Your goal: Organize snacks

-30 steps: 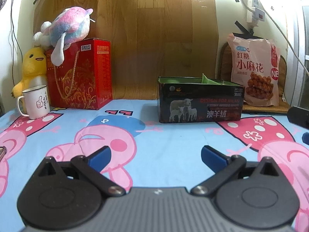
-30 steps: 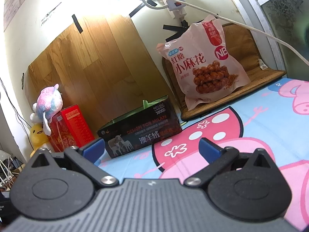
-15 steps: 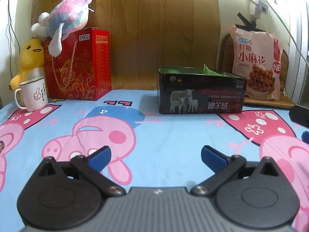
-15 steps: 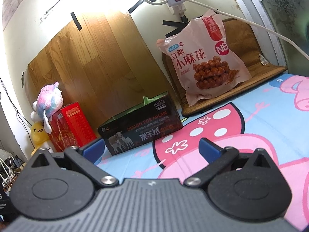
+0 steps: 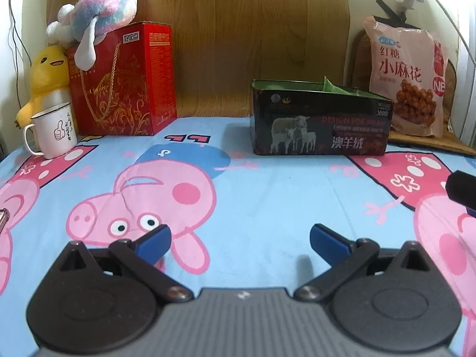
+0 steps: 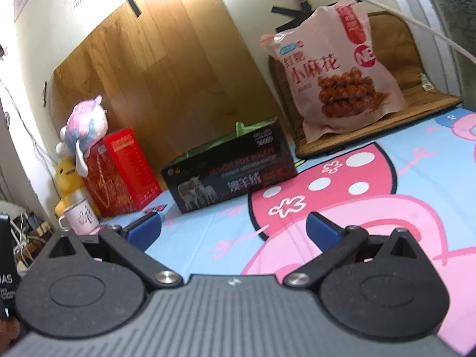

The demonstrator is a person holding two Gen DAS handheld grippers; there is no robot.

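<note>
A light-blue cloth printed with pink cartoon pigs point(image 5: 267, 196) covers the surface, backed by a cream wall with a wood-grain panel point(image 5: 255, 38) leaning at 12 o'clock. In the left wrist view, from 9 o'clock across: a white enamel mug with a thumbs-up drawing point(image 5: 53, 131), a yellow duck plush point(image 5: 49, 74) behind it, a tall red gift box with gold rope handles point(image 5: 125, 80), and a pink-and-blue plush toy point(image 5: 101, 12) draped on top of it. Just right of centre stands an open dark rectangular box printed with white sheep point(image 5: 321, 128), something green poking above its rim. At 2 o'clock, a pale pink snack bag picturing brown twisted dough bites point(image 5: 407, 80) stands upright on a brown woven mat point(image 5: 431, 142), leaning back against it, near the box's right end but apart from it.

The left gripper point(image 5: 239, 238) hovers over the cloth, blue-tipped jaws spread wide, holding nothing. The right gripper point(image 6: 233, 229) is likewise spread wide and empty, its view blurred.
</note>
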